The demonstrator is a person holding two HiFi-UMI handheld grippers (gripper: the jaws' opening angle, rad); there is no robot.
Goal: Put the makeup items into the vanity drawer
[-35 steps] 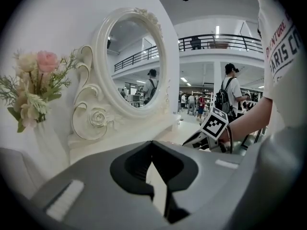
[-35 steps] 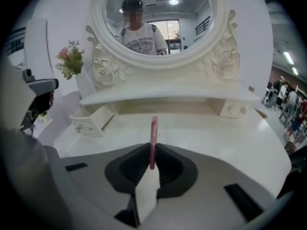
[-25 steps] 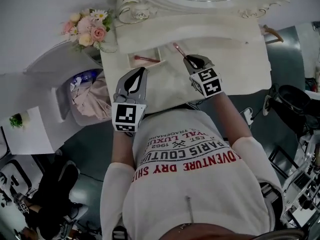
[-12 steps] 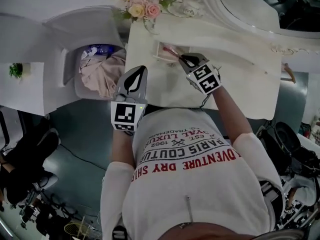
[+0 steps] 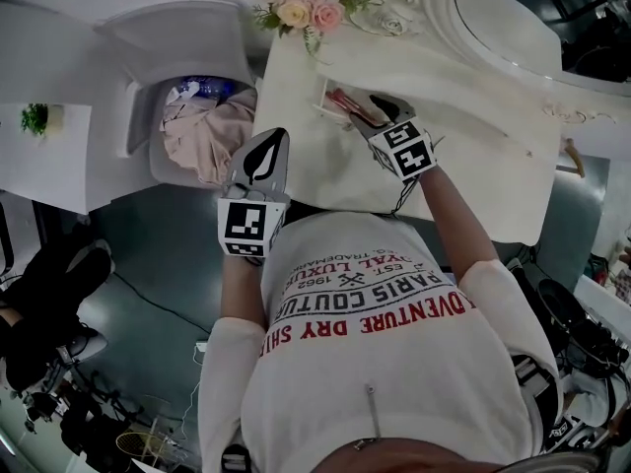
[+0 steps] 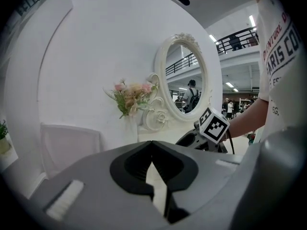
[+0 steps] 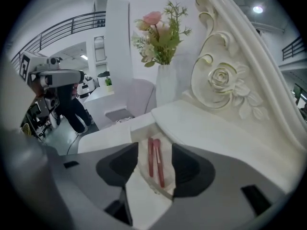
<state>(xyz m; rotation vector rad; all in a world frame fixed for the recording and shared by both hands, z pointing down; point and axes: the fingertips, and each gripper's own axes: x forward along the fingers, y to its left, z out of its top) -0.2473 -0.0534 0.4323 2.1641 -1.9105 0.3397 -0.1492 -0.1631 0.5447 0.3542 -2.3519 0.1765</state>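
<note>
Our right tool [image 7: 155,147] stands released: its jaws have just been opening, and nothing is pressed between them. Looking along them in the right gripper view, we see the gap framing the open vanity drawer [image 7: 135,131]. Two slim red makeup sticks [image 7: 158,164] lie there side by side on the drawer floor, lengthwise and nearly parallel, free of both jaws. From the head view, the same tool [image 5: 380,106] points down and away from us at the drawer [image 5: 323,95], where the red sticks [image 5: 343,100] show just beyond its tips.

Our left tool [image 6: 152,143] is clenched on nothing. Its jaw tips meet, and only a sliver of pale counter shows through the gap behind them. In the head view it [image 5: 268,146] hangs at the near left edge of the counter [image 5: 473,156], well apart from the drawer, and it points nearly level.

Farther out, a bunch of pink and cream flowers [image 5: 301,3] stands at the counter's back corner, just beyond the drawer. Beside the flowers rises the carved white frame of the oval mirror [image 6: 187,78]. Left of the counter, a white bin holding pink cloth [image 5: 202,136] stands on the floor.
</note>
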